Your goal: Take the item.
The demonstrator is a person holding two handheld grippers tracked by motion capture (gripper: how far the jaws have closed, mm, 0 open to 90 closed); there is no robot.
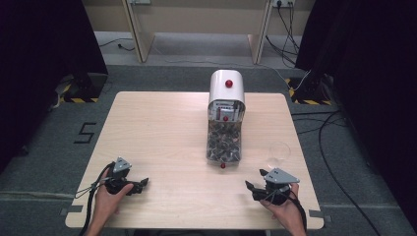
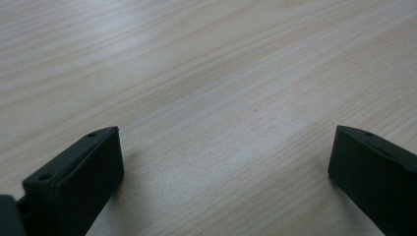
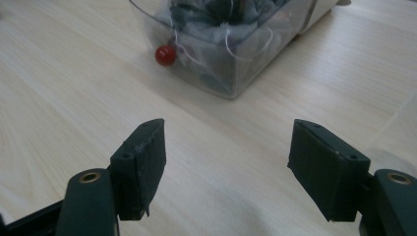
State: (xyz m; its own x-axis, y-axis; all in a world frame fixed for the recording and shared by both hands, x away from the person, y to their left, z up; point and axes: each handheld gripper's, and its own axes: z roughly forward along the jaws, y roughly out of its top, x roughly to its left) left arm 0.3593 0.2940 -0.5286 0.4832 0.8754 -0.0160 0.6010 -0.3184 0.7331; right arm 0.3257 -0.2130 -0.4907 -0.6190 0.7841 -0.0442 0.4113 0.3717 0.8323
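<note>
Both hands sat at the bottom edge of the high view when I checked: my left gripper point(image 1: 139, 184) lower left, my right gripper point(image 1: 254, 186) lower right, each resting low over the pale wooden worktop point(image 1: 157, 128). Left jaws stood wide with nothing but bare wood between them; right jaws were wide too, also empty. Centre frame, running up toward the top, lay the dispenser point(image 1: 225, 118): a white domed cap at its far end with a red knob, and a clear tray point(image 3: 231, 54) stuffed with dark wrapped pieces reaching toward me. Its near end carried a small red ball handle point(image 3: 165, 55), which showed in the upper left of the right gripper view, well ahead of those jaws. A clear glass point(image 1: 279, 151) stood just above the right gripper, near the worktop's right edge.

My worry was that glass: swinging the right gripper toward the red handle could clip it and tip it. Pulling the tray off-axis might also drag the whole dispenser, as nothing braced it
</note>
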